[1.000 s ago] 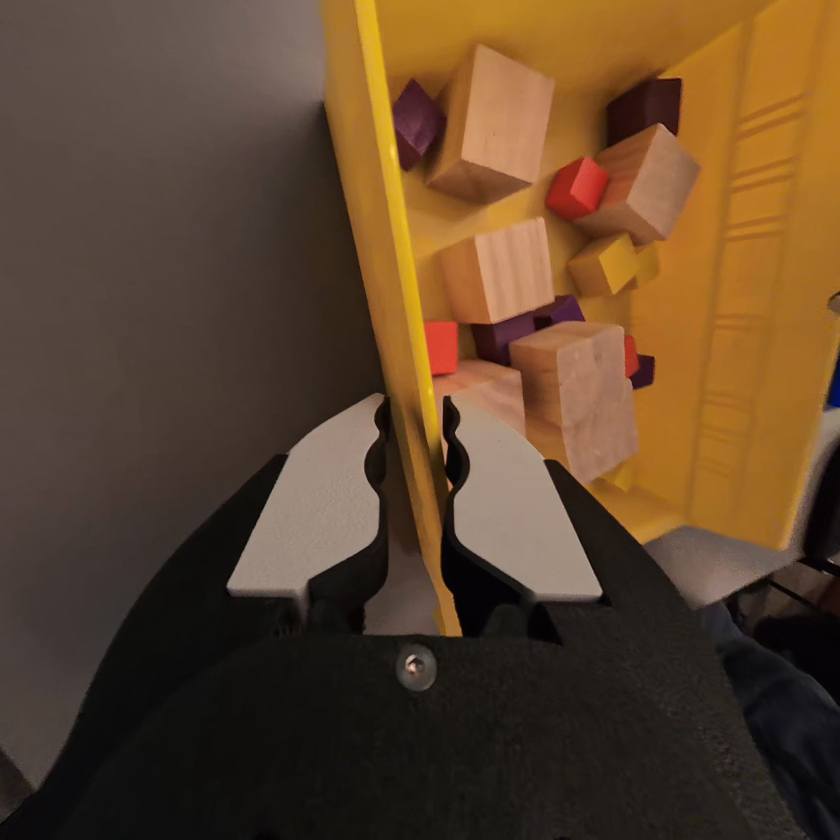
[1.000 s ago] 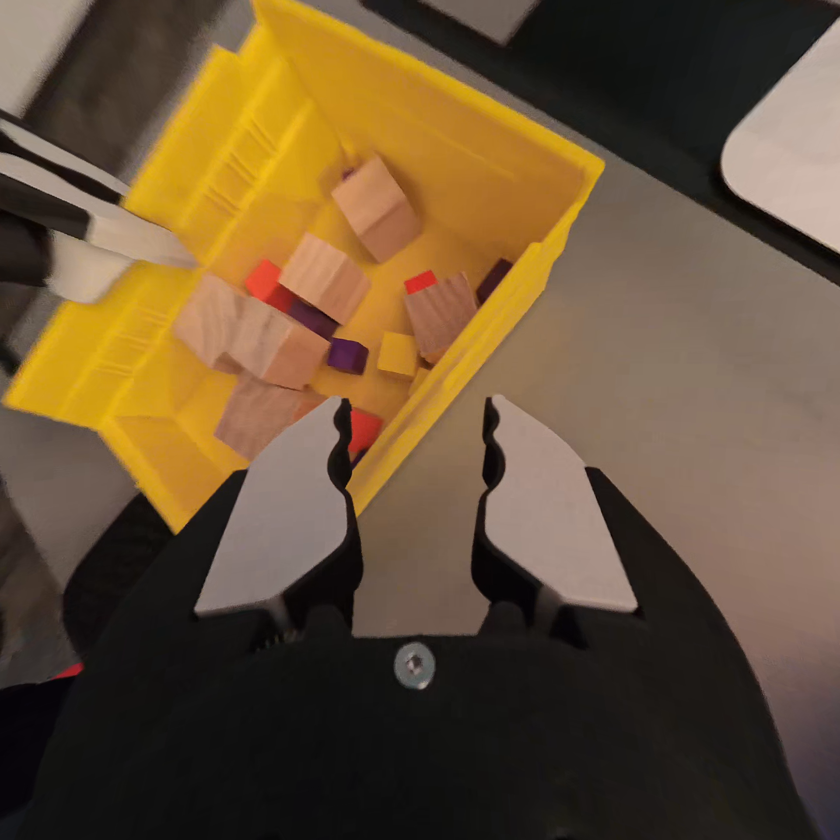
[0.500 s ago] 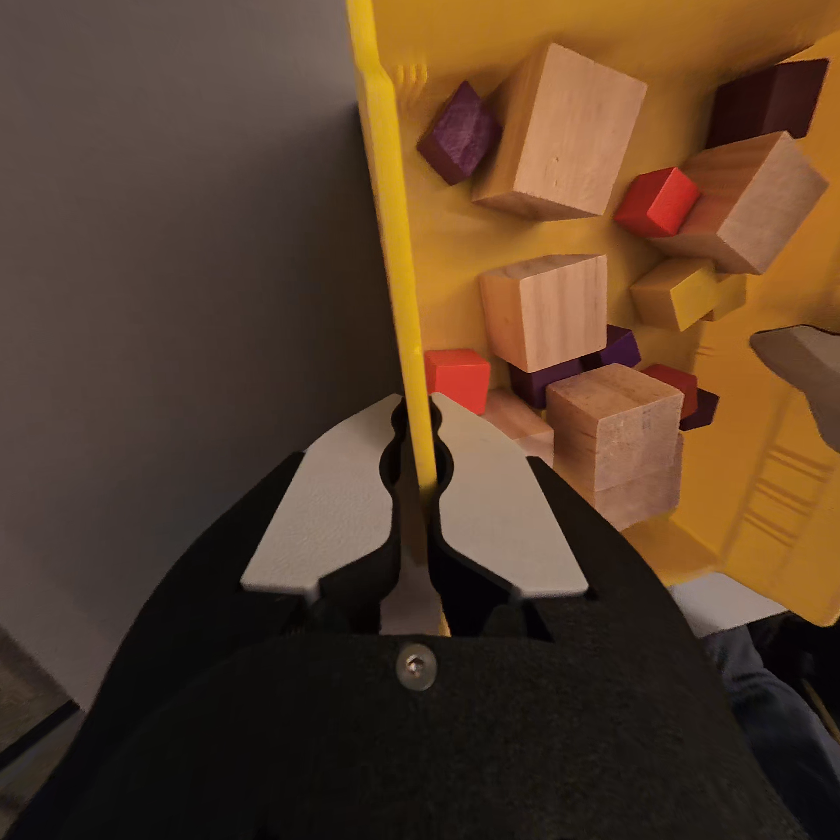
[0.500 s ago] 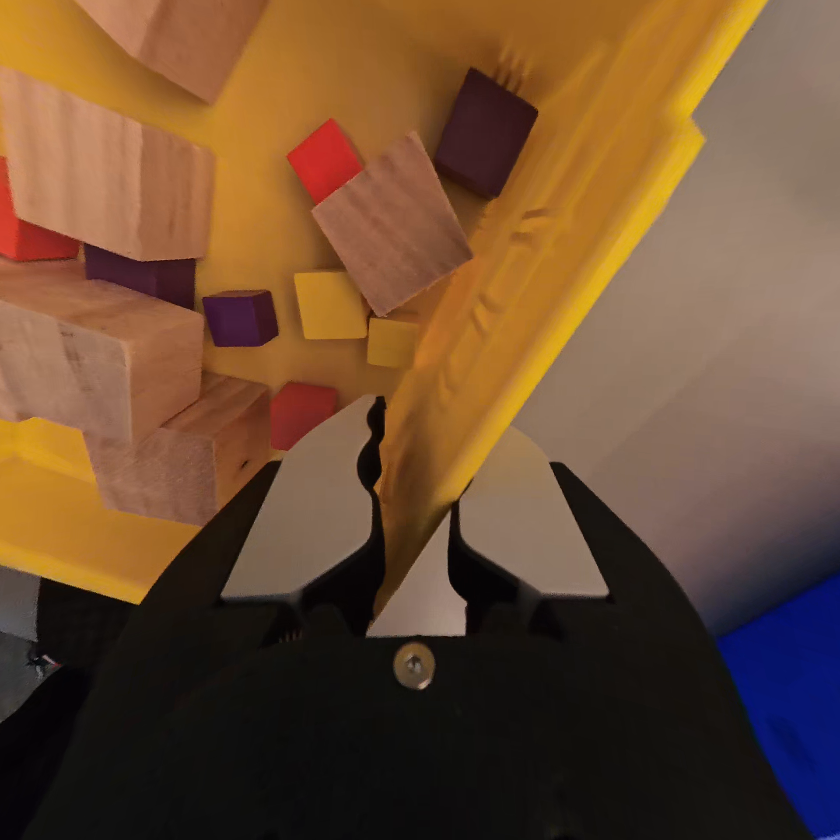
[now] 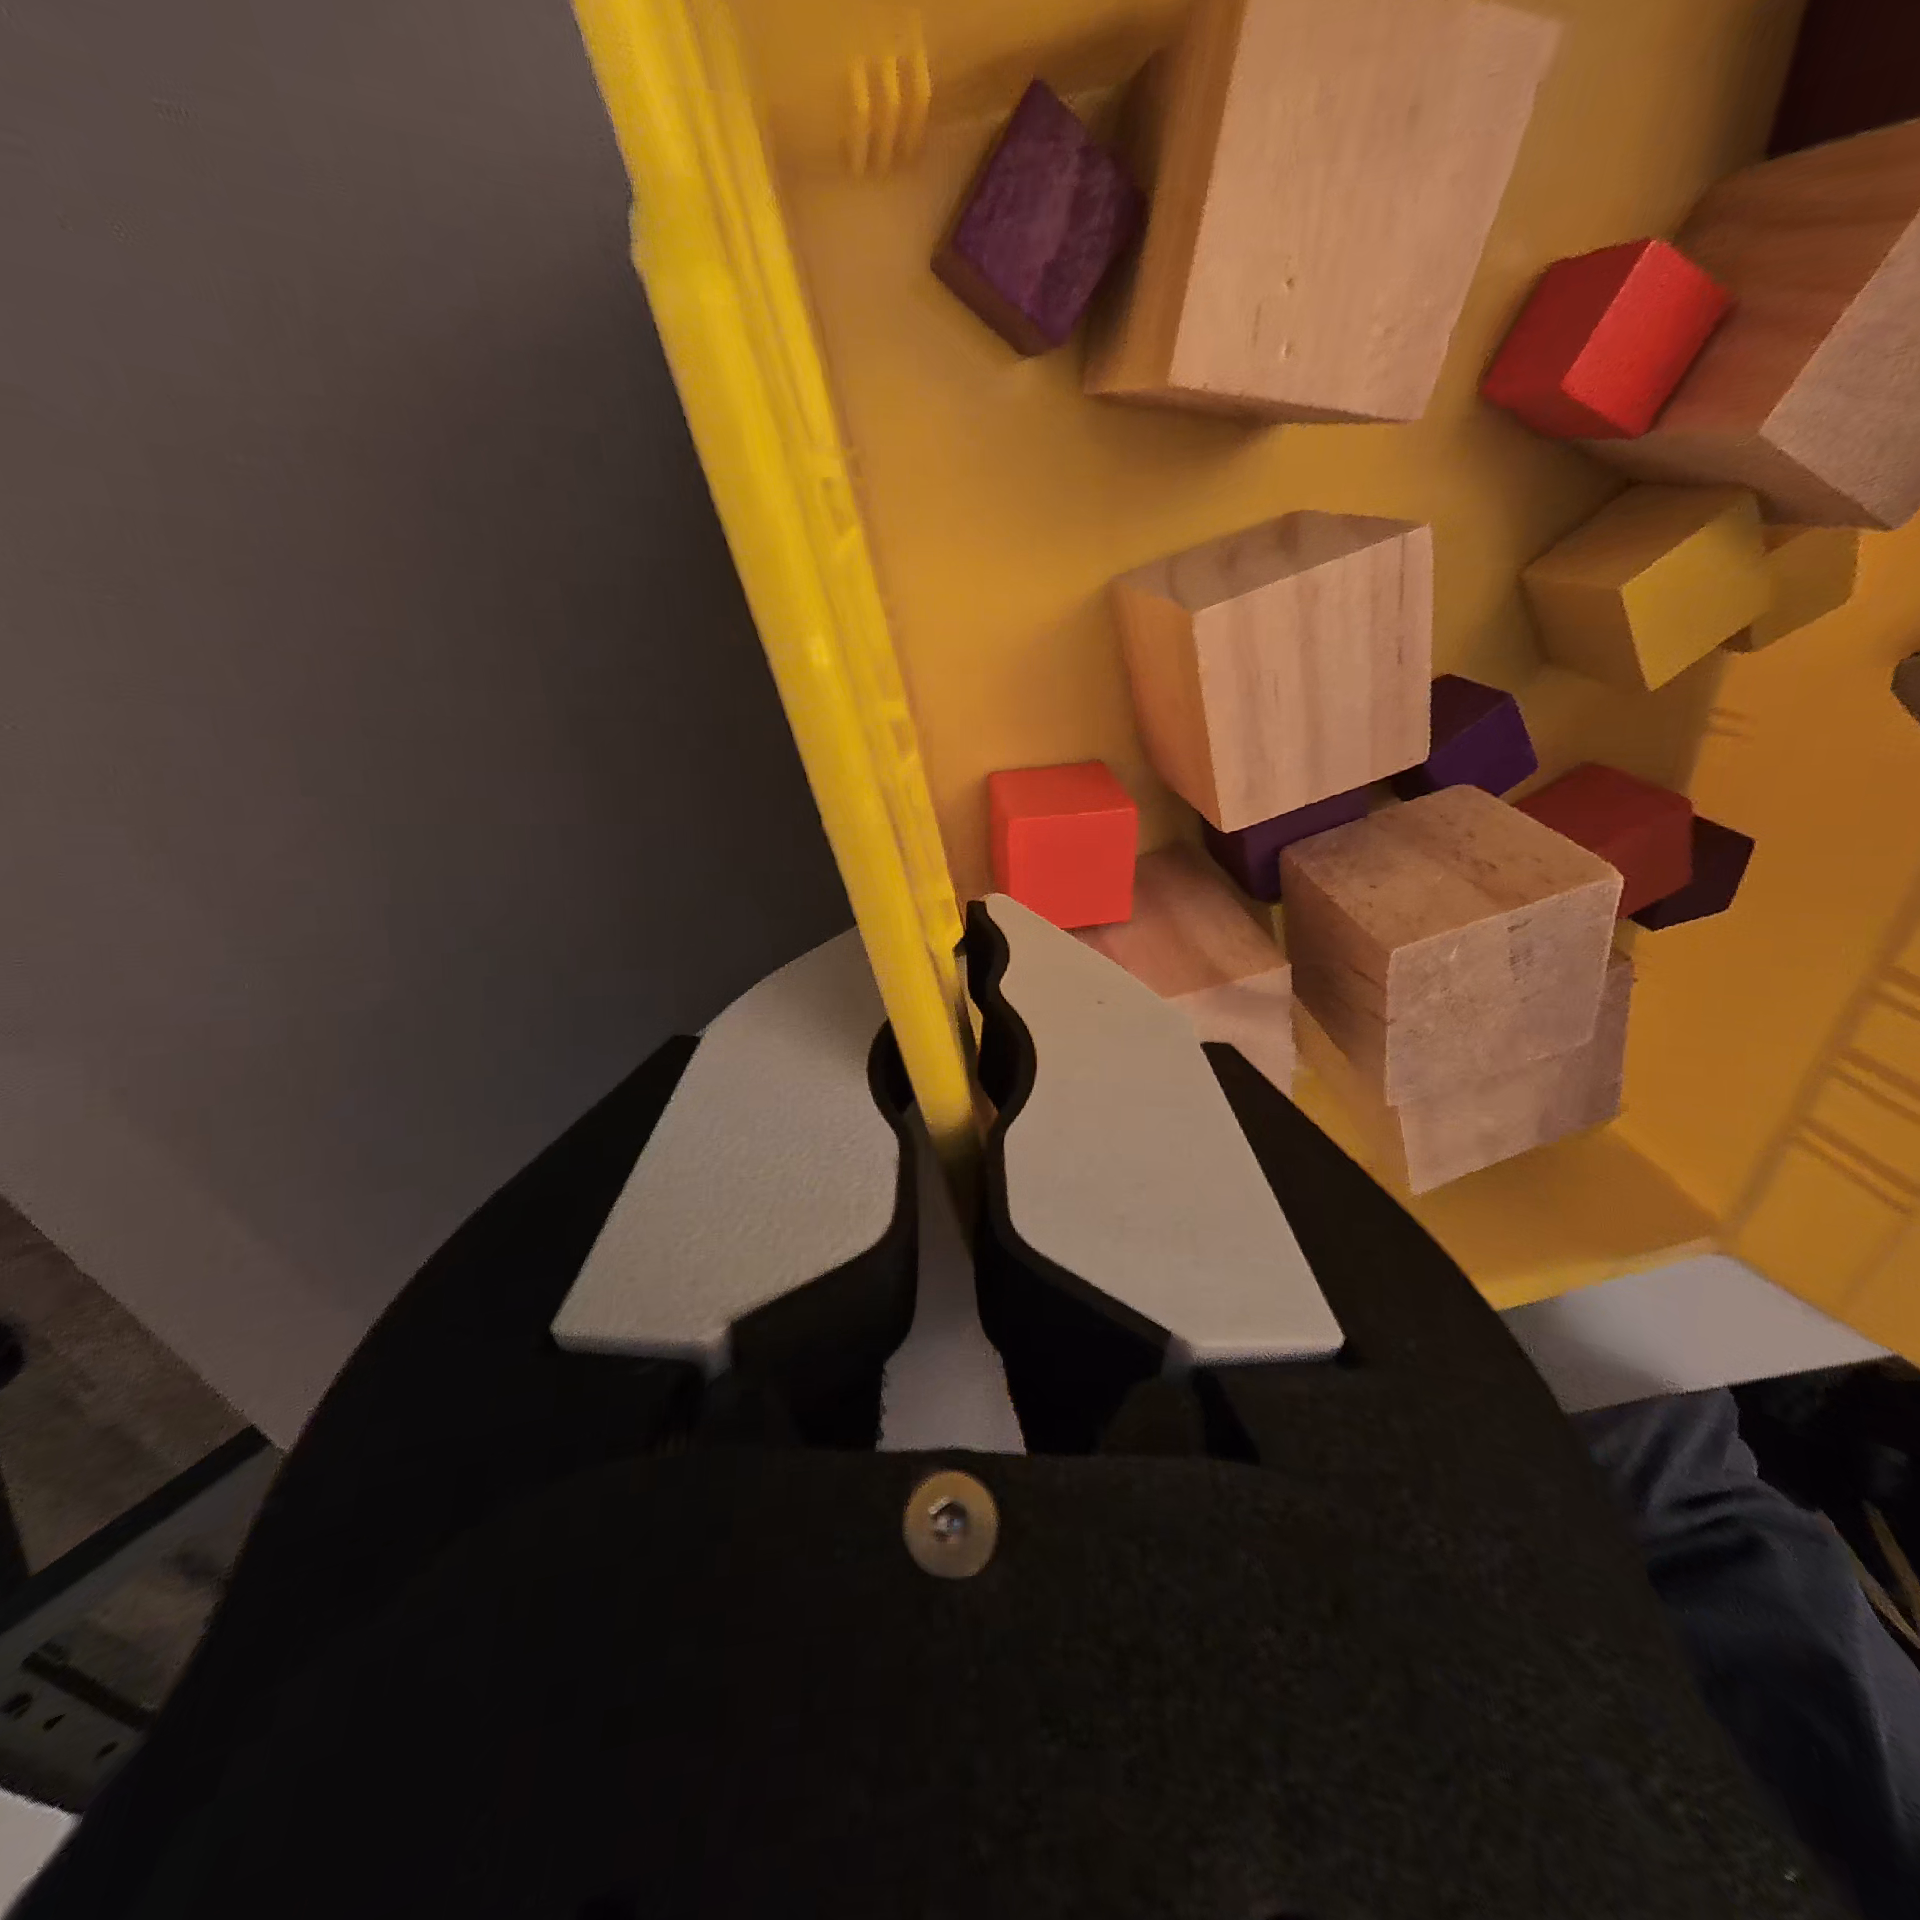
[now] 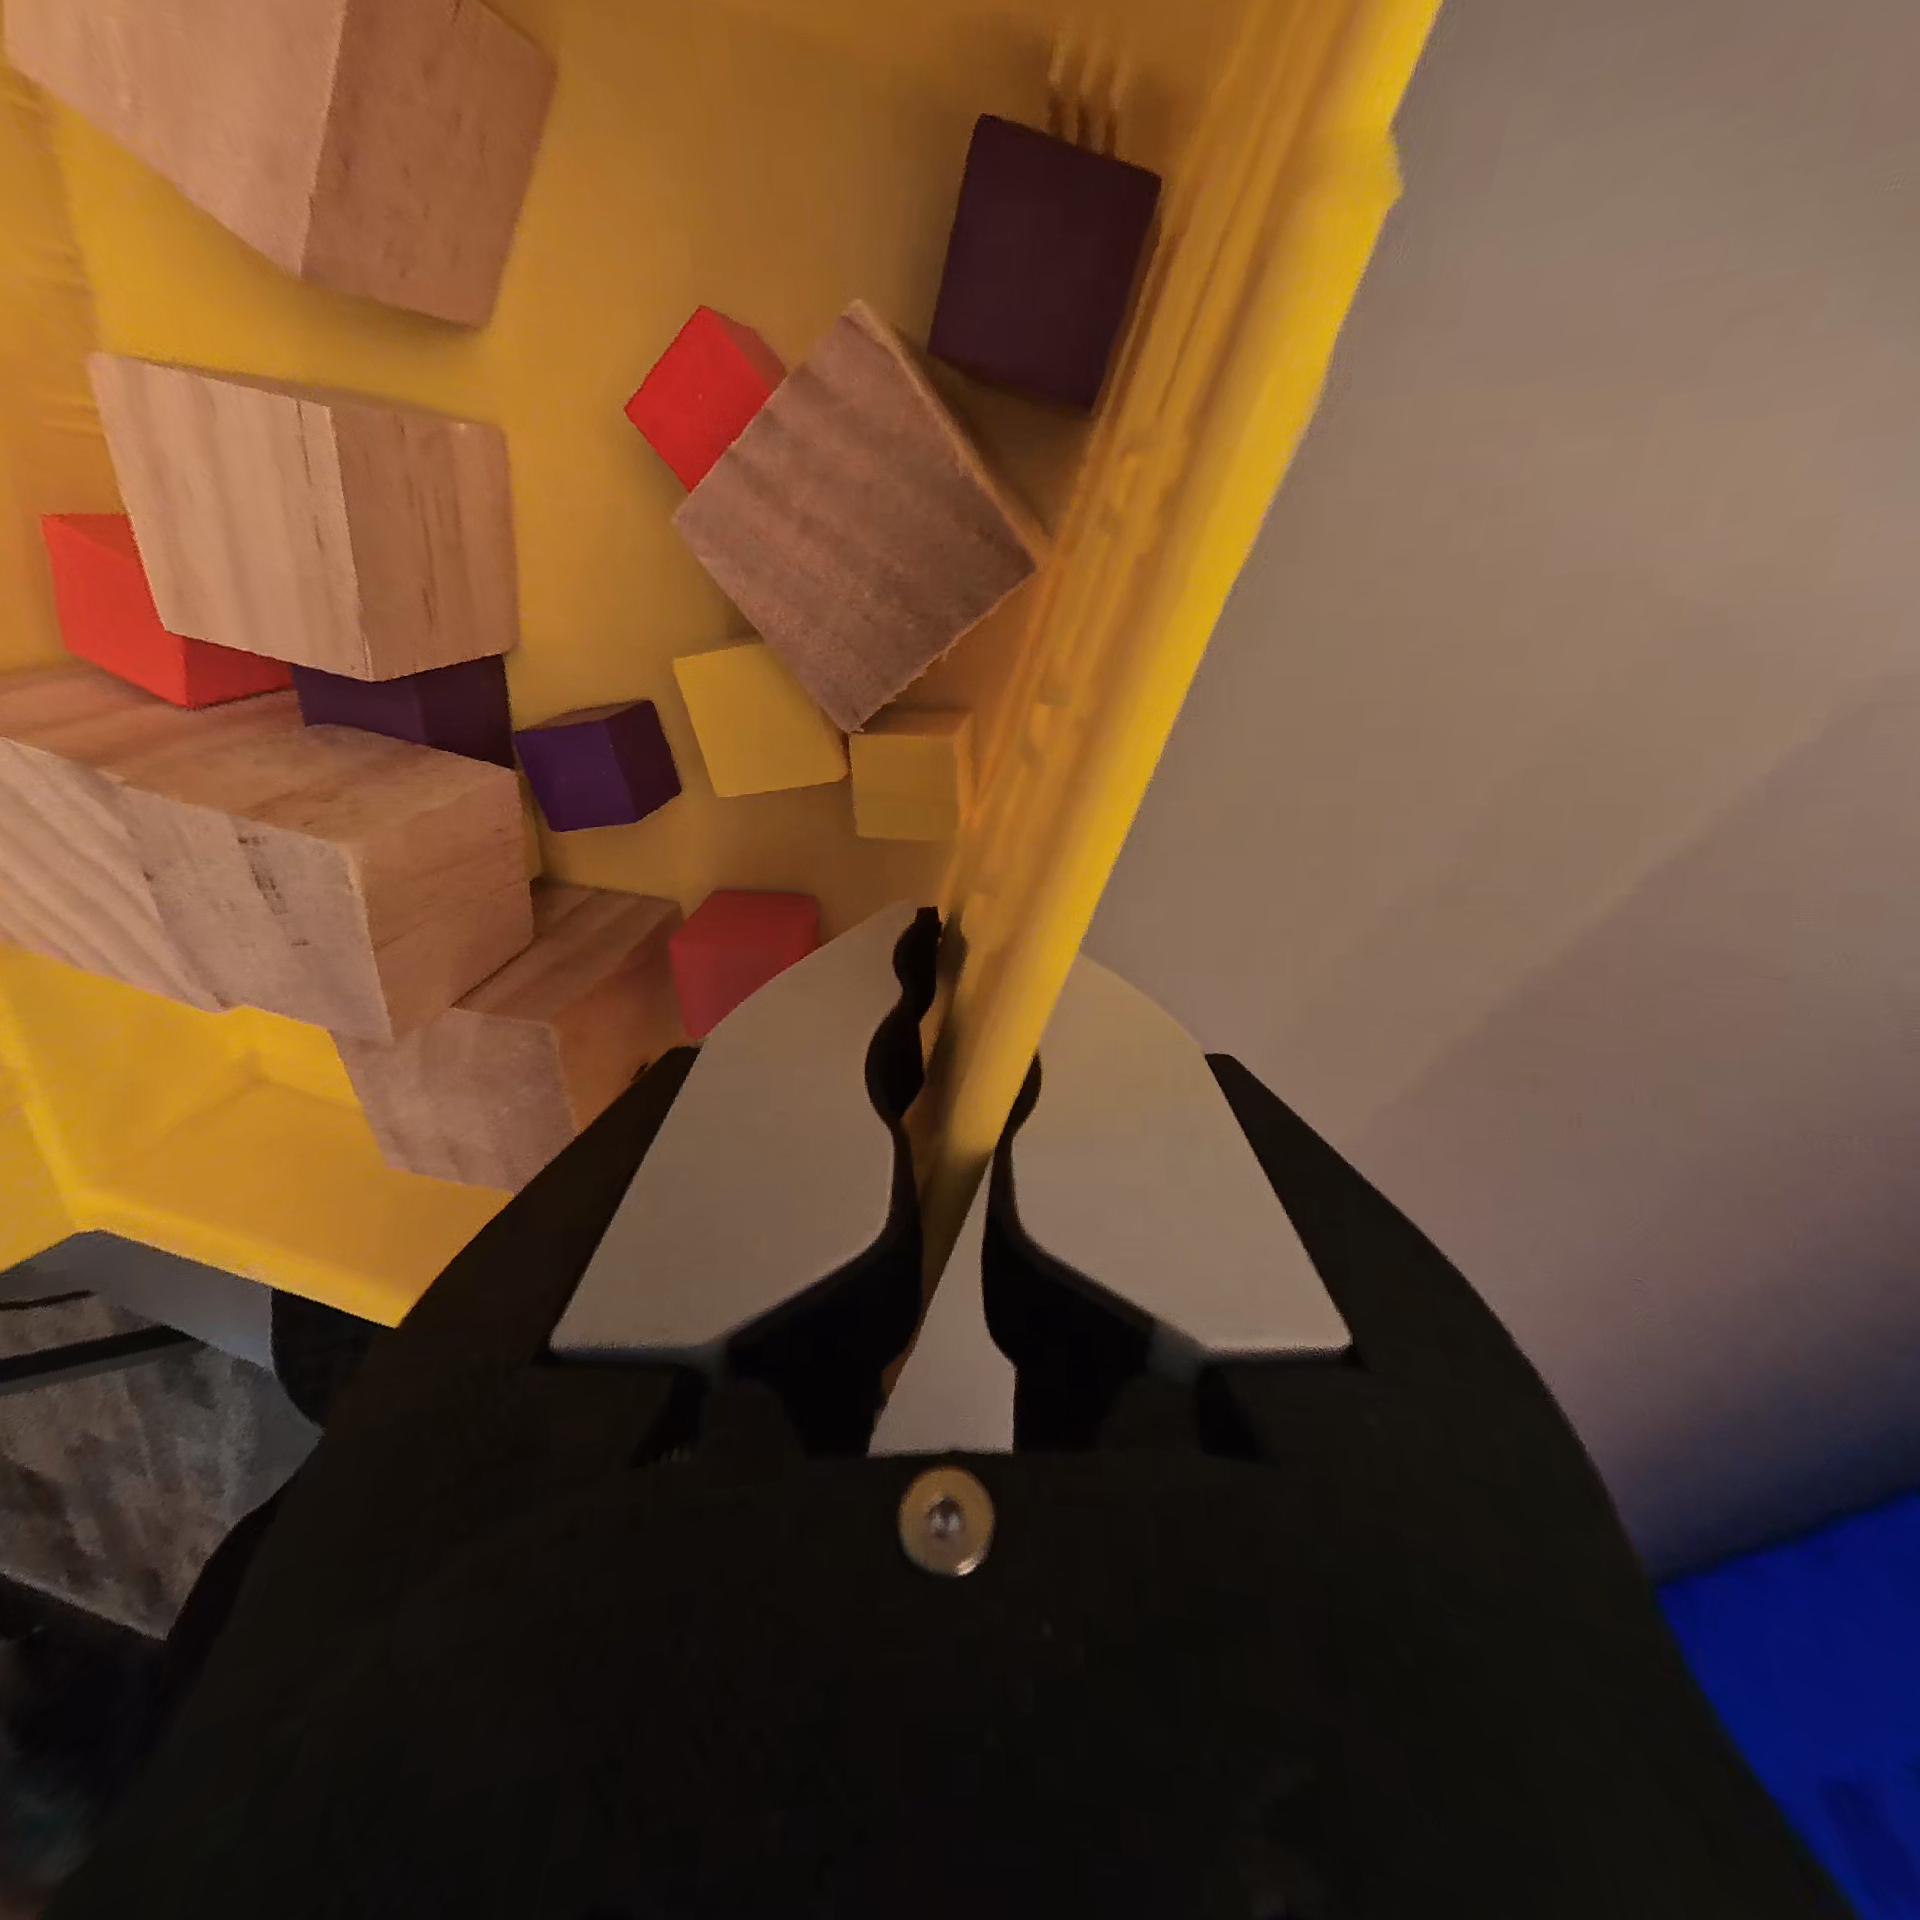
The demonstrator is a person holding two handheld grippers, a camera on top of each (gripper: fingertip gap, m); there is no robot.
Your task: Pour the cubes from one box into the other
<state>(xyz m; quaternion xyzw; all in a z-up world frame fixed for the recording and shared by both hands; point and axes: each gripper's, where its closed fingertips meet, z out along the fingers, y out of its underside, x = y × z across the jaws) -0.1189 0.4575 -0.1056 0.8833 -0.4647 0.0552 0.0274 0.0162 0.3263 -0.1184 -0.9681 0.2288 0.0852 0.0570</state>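
A yellow plastic box holds several cubes: large plain wooden ones, small red, purple and yellow ones. My left gripper is shut on the box's left wall. In the right wrist view my right gripper is shut on the same yellow box's right wall, with the cubes inside to its left. A corner of a blue box shows at the lower right of that view.
A grey table surface lies left of the box and also shows to its right in the right wrist view. A person's dark trouser leg is below the table edge at the right.
One second ago the right gripper was open above the box; it has closed on the box's right wall. The left gripper tightened on the left wall. Both views now sit closer to the cubes.
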